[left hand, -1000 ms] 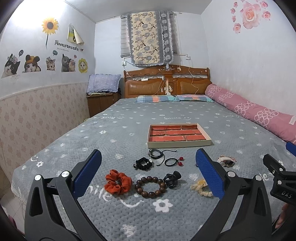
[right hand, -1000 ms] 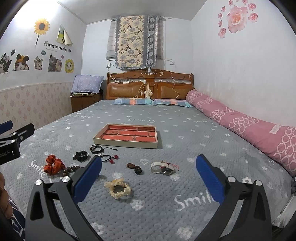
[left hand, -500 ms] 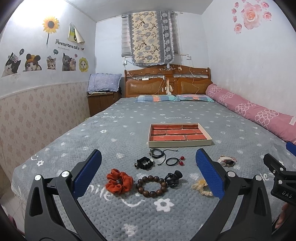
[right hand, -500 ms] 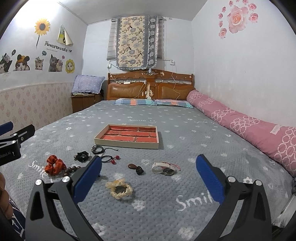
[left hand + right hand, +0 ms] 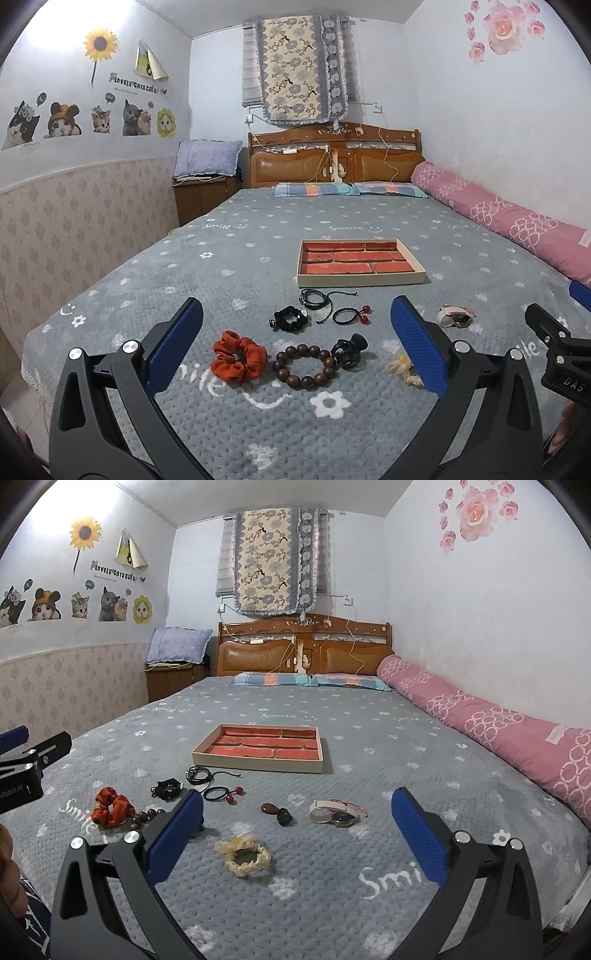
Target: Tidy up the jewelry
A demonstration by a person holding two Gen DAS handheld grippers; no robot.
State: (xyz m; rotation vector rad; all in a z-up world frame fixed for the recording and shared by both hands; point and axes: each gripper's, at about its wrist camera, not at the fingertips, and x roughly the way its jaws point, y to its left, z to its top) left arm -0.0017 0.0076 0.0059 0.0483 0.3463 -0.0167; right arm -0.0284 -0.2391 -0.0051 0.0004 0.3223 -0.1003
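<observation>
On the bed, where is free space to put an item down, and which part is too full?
Bare blanket lies right of the tray, toward the pink bolster, and behind the tray up to the pillows. The tray's compartments are empty too. It is crowded in front of the tray, from the orange scrunchie to the watch.

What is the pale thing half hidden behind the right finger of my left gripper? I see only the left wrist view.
Observer: It is a cream scrunchie, lying flat on the blanket, with nothing on top of it.
Operator: Does that finger hide anything else?
Observer: Yes, a small brown oval piece next to a darker piece. They lie between the cream scrunchie and the watch.
Operator: Is the right gripper open?
Observer: Yes, the right gripper is wide open and holds nothing.
</observation>
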